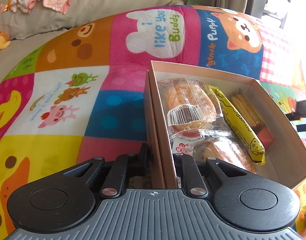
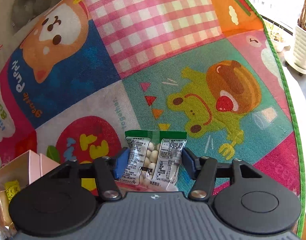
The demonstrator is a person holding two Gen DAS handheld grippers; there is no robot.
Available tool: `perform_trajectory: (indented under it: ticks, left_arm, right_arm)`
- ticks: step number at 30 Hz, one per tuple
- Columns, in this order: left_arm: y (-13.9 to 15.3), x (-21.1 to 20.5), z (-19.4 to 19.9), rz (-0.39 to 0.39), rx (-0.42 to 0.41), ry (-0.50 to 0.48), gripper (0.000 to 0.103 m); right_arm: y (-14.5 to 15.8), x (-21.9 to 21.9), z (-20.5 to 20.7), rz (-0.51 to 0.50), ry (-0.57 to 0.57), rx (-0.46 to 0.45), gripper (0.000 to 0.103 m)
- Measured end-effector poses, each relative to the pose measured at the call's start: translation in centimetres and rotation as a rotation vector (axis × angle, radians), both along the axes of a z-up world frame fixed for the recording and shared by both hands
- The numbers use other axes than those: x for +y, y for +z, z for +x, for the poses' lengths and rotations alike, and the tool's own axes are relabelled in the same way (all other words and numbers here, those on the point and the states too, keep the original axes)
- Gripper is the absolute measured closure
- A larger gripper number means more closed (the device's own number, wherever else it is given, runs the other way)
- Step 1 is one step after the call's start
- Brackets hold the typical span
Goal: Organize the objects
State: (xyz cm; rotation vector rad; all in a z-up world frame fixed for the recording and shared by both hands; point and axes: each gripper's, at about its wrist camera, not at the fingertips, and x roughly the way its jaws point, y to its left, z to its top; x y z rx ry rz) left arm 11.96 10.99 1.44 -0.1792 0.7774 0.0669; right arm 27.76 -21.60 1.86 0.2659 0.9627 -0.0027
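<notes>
Right wrist view: right gripper (image 2: 153, 163) jaws clasp the peanut packet (image 2: 155, 158) over the play mat (image 2: 173, 40); left gripper (image 1: 163, 160) pinches box (image 1: 277, 100) wall, steadying it for loading.

An open pink cardboard box (image 1: 229, 74), right of centre, is filled with wrapped buns (image 1: 190, 105), a yellow packet (image 1: 240, 124) and biscuit sticks (image 1: 247, 108). A green-topped clear packet of white candies (image 2: 155, 157) is seen bottom centre.

Left tool (image 1: 163, 160): black linkages, silver screws, grey ribbed body. Right tool (image 2: 154, 163): blue pads (image 2: 119, 165).
</notes>
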Motion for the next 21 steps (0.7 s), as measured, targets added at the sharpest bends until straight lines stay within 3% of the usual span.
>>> perform_trajectory:
  ticks: [7,11,14,16,21]
  left_arm:
    - [-0.1,-0.2,-0.2,0.013,-0.009,0.007,0.086]
    - [-0.2,-0.1,-0.3,0.000,-0.011,0.022,0.087]
    - [-0.1,-0.1,-0.3,-0.006,-0.008,0.033,0.086]
    - [-0.1,-0.3,-0.3,0.003,-0.007,0.033,0.086]
    - [-0.1,-0.5,-0.4,0.026,-0.008,0.022,0.086]
  right_arm:
    - [3.3,-3.8,-12.5,0.039,0.067,-0.137,0.053]
    - [4.0,-3.3,-20.4,0.088,0.164,-0.203,0.053]
    - [3.2,-1.4,-25.9,0.048,0.224,-0.238,0.053]
    - [2.6,0.4,-28.9,-0.031,0.254,-0.274,0.053]
    - [1.6,3.6,-31.9,-0.119,0.350,-0.307,0.053]
